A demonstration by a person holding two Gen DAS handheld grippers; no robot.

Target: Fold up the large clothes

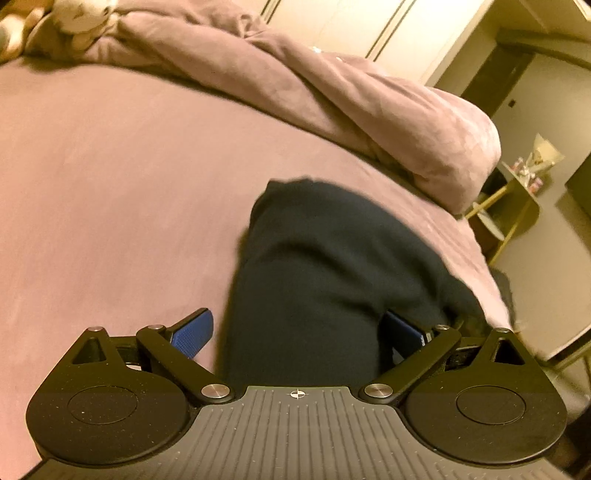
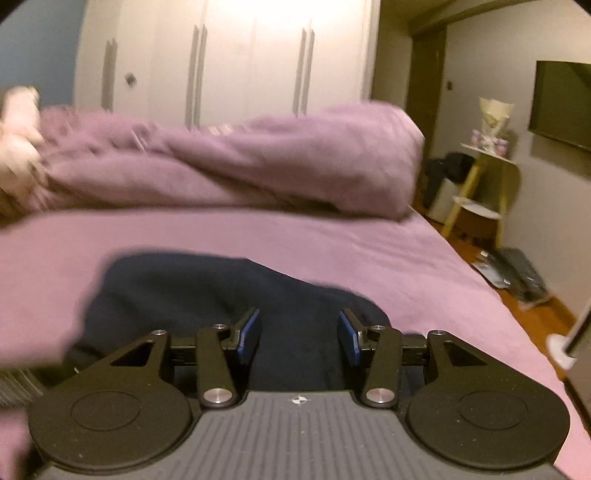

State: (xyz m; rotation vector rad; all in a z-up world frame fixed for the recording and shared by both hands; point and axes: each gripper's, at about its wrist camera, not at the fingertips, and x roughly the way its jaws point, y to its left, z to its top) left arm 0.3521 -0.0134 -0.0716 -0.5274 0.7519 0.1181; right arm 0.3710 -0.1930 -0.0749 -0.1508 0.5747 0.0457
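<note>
A dark navy garment point(image 1: 325, 266) lies folded into a compact pile on the pink bed sheet point(image 1: 110, 184), close to the bed's right edge. My left gripper point(image 1: 297, 332) hovers over the near end of the garment with its blue pads point(image 1: 192, 332) spread wide and nothing pinched. In the right wrist view the same garment point(image 2: 192, 288) lies just ahead and beneath. My right gripper point(image 2: 298, 336) stands open above it, and its pads point(image 2: 247, 336) are clear of the cloth.
A bunched pink duvet point(image 1: 369, 103) fills the far side of the bed, with a plush toy point(image 1: 74, 22) at its left end. Beyond the bed's right edge are a yellow-legged side table point(image 2: 480, 177), a wall screen point(image 2: 561, 103) and bags on the floor point(image 2: 517, 277). White wardrobe doors point(image 2: 229, 59) stand behind.
</note>
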